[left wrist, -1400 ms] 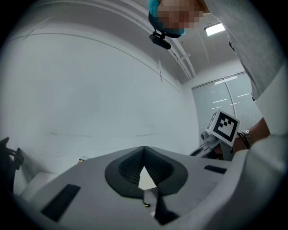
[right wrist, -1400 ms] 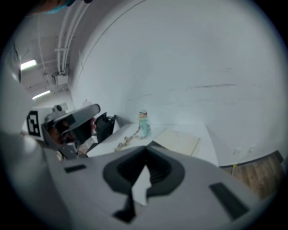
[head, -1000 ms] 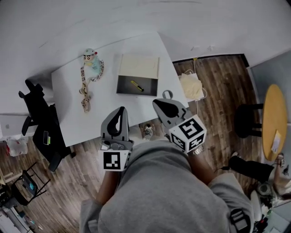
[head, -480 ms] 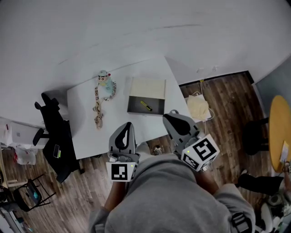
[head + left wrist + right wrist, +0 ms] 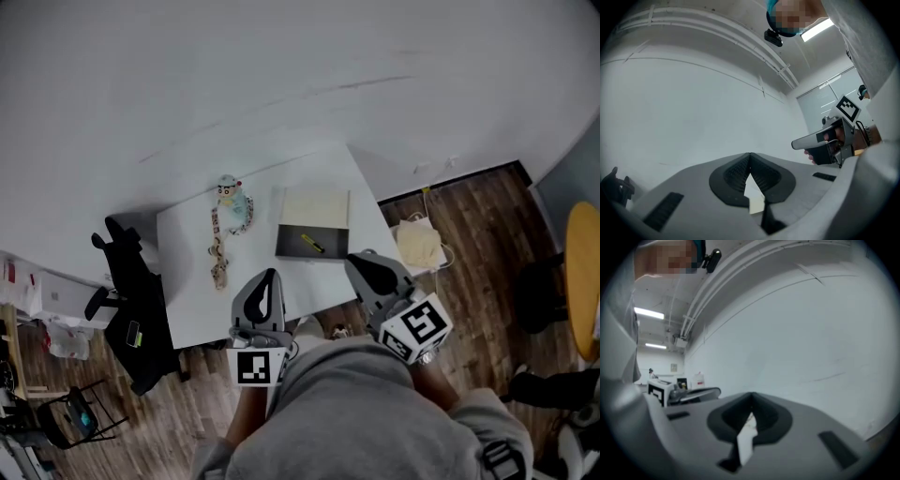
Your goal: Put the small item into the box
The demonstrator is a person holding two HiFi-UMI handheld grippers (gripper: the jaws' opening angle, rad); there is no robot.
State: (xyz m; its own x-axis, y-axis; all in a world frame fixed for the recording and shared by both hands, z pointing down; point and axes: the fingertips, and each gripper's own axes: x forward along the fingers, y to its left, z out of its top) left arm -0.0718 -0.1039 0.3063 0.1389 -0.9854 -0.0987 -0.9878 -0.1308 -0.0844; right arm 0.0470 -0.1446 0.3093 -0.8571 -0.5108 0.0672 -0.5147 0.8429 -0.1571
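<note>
In the head view an open box (image 5: 312, 234) lies on the white table (image 5: 187, 281), its cream lid folded back. A small yellow item (image 5: 313, 243) rests on the box's dark floor. Both grippers hang close to the person's body, short of the table's near edge and well away from the box. My left gripper (image 5: 267, 275) is shut with nothing in it, and so is my right gripper (image 5: 361, 259). In the left gripper view the left gripper (image 5: 750, 157) points at a bare wall, jaws meeting. The right gripper (image 5: 751, 404) likewise faces wall and ceiling.
A plush doll (image 5: 231, 199) with a long patterned snake toy (image 5: 218, 251) lies left of the box. A black office chair (image 5: 131, 309) stands at the table's left. A cream bag (image 5: 419, 244) sits on the wooden floor to the right, and a round wooden table (image 5: 589, 281) is at the far right.
The table and box have shrunk and shifted right in the head view as the person drew back. Both grippers stayed shut near the body.
</note>
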